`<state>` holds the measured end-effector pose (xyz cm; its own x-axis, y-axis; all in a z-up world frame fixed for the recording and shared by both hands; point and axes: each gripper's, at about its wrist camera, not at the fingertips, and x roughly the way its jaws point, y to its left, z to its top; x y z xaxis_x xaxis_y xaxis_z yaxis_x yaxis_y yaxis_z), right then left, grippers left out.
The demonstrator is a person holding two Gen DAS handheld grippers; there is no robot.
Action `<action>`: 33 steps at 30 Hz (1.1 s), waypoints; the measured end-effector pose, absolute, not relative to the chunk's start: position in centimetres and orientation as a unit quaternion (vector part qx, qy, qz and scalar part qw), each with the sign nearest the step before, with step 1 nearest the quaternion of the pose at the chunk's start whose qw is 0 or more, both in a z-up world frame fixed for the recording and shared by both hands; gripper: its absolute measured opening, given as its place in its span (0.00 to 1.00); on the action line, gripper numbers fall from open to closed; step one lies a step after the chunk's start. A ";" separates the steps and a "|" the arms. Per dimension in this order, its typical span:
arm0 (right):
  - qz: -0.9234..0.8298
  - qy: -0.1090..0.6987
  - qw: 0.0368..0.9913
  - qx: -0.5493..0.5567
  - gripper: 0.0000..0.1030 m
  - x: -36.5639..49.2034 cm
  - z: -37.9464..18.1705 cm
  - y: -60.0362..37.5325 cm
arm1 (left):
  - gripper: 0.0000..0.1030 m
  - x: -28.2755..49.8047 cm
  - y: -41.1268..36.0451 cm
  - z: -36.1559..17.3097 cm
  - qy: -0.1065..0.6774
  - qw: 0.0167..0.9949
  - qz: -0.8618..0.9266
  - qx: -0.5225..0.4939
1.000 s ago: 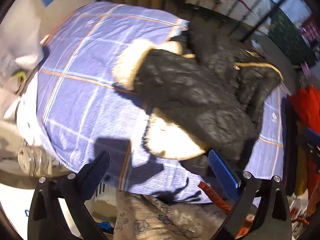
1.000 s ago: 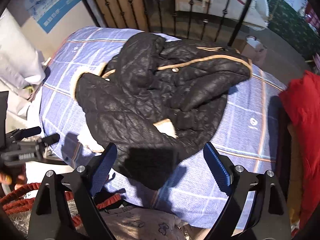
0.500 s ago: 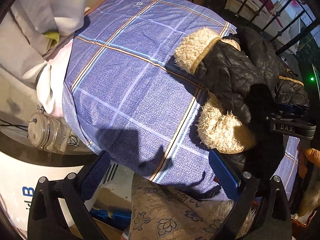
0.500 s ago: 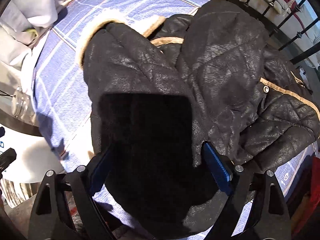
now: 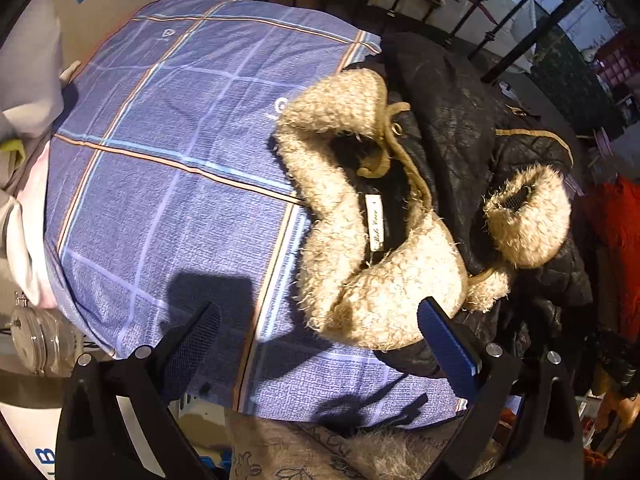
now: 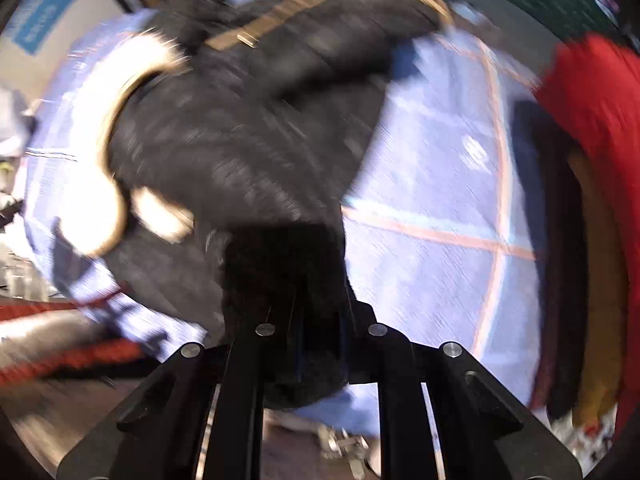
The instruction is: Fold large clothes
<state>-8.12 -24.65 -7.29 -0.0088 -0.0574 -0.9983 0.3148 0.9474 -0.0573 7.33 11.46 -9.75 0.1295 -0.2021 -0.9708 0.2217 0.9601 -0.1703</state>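
A black quilted jacket with a cream fleece collar and fleece cuff lies crumpled on the right half of a blue checked bedsheet. My left gripper is open and empty, hovering over the sheet's near edge, its right finger close to the collar. In the blurred right wrist view the jacket fills the left and middle. My right gripper is shut on the jacket's near black edge, and its fingertips are hidden in the fabric.
A red garment lies at the right of the bed, also seen in the left wrist view. A glass jar stands low on the left. White bedding is piled at the left. A metal railing runs behind.
My right gripper has closed on the jacket's near edge and is moving fast, so its view is blurred. The jacket has shifted, and the collar's inside and label now show. The left gripper stays open.
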 end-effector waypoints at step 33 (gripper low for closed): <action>0.134 0.647 0.709 -0.245 0.48 22.3 -18.7 2.1 | 0.94 3.6 10.3 -16.1 0.675 0.713 -0.187 -0.026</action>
